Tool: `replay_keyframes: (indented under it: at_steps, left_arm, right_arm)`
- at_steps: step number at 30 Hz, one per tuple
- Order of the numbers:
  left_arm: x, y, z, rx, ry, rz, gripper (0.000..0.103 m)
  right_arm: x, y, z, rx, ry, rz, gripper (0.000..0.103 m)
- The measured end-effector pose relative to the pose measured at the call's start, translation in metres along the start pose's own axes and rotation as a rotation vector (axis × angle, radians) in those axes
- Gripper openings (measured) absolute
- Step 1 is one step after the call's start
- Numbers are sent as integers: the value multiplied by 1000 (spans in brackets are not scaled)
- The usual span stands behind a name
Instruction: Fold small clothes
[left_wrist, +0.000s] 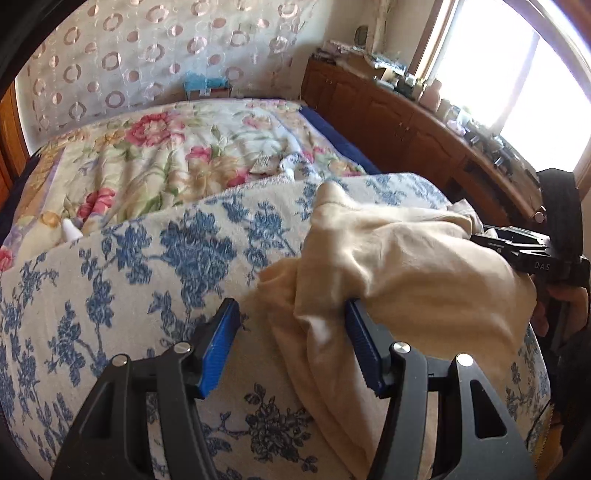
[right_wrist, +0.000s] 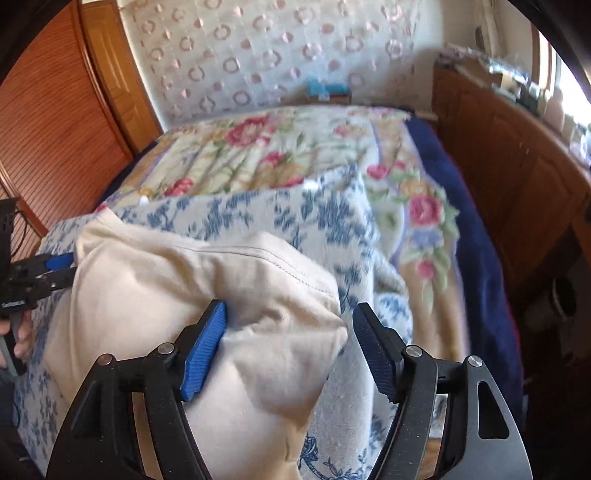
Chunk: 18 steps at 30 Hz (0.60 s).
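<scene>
Cream cotton, soft and light, is bunching in the lower centre of both wrist views: a small garment (left_wrist: 388, 258) is lying rumpled on a blue-flowered cover (left_wrist: 147, 277). The left gripper (left_wrist: 291, 347) is standing with jaws apart, cloth draping over its right finger. The right gripper (right_wrist: 290, 350) is likewise gaping, one corner of the garment sitting between its fingers, unclamped. Judging by the slack folds, the fabric is likely to sag and slide, so a hemmed edge (right_wrist: 258, 254) or corner is looking like the surest hold. Behind, a pink-rose quilt (left_wrist: 155, 155) is covering the bed, with wooden cabinets (left_wrist: 406, 125) at upper right under a bright window (left_wrist: 517, 74).
</scene>
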<state>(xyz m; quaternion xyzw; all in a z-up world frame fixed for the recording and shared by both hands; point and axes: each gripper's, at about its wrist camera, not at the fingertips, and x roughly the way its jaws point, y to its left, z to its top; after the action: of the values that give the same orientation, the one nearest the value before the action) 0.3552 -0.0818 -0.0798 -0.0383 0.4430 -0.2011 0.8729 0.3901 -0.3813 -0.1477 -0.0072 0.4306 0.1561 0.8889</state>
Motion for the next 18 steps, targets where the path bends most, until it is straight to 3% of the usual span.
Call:
replay_keyframes:
  at_steps: [4,6,7,9,11,12,13,15,18]
  left_arm:
    - [0,2,0,-15,-8,-30,58]
    - [0,3,1,-21,-7,-70,45]
    - [1,3,2,-25,-1,-90,34]
    - [1,1,3,-29,3,-112,25]
    - [-1,-3,3,-12,-7,-104,13]
    - [-4,-6,3,-1,-14,-107,9]
    - [-6,-8,2,8,-19,-106,7]
    - [-17,-11,2,13,-46,-101,7]
    - [-46,-13,-3,13,-101,-75,7]
  right_arm:
    - [1,0,-1,16,6,65,73]
    - [3,3,0,9,6,86,72]
    - [5,4,0,6,7,95,72]
    - [6,8,1,-13,14,122,60]
    - [8,12,2,-22,18,142,36]
    - [9,17,1,-38,27,161,31]
    - [9,22,1,-60,22,152,19]
    - [3,39,-1,-141,-23,67,14]
    - [-16,58,-3,-187,-105,8,12]
